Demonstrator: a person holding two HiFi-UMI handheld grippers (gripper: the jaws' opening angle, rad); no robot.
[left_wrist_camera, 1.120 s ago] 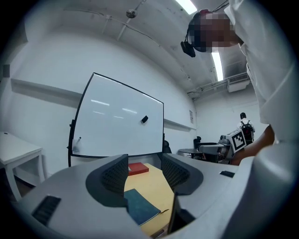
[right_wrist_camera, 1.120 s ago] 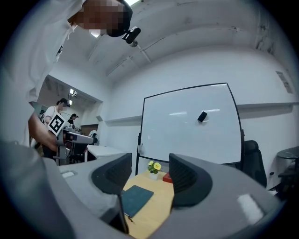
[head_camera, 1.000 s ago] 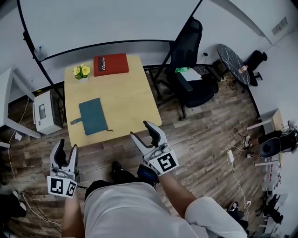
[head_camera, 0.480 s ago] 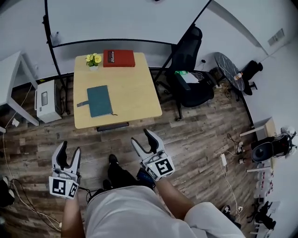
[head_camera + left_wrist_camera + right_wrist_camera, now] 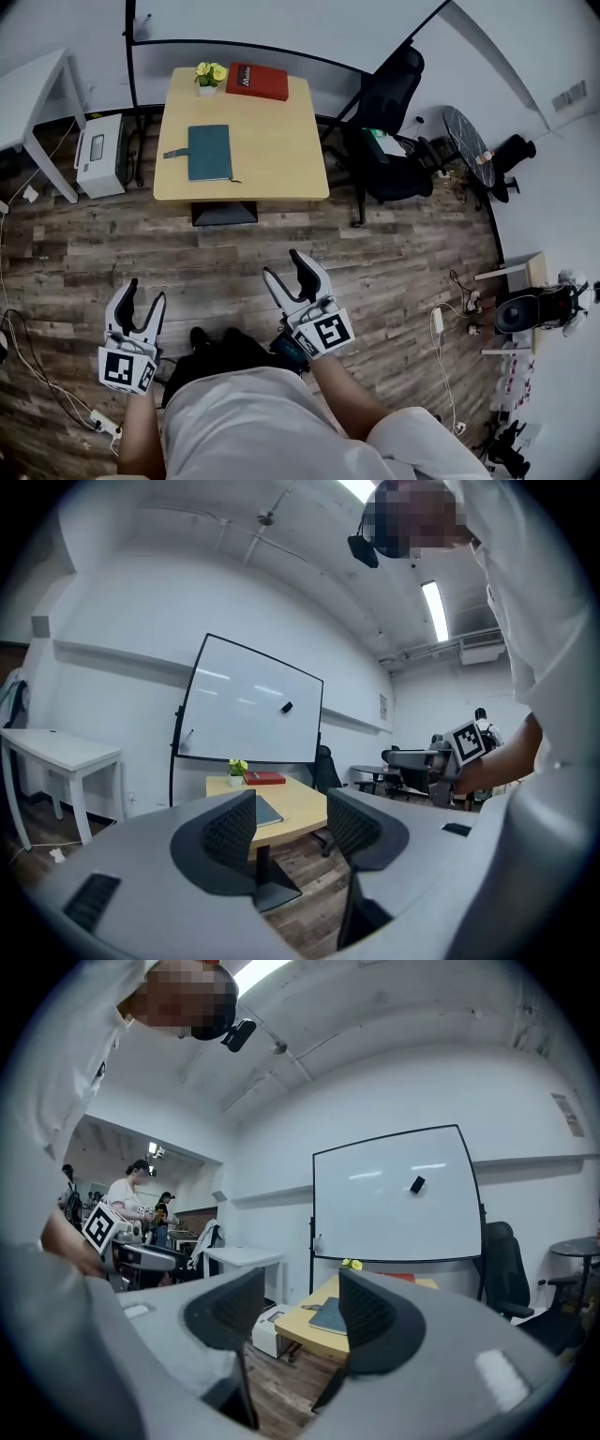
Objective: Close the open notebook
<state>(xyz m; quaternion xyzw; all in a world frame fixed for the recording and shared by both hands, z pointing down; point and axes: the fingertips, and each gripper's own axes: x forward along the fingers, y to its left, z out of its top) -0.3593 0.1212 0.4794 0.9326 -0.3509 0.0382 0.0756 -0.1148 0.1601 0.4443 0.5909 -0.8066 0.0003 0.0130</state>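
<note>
Table (image 5: 281, 159) farther away; notebook (image 5: 209, 152) closed; pot (image 5: 206, 90) holds flowers (image 5: 210, 71).

Part of the notebook (image 5: 328, 1316) sits behind a jaw; print on the red book (image 5: 256, 81) is too small to read.

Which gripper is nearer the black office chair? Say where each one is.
Right. The right gripper is over the floor, short of the chair and to its left in the head view; the left gripper is much farther left, on the person's other side.
</note>
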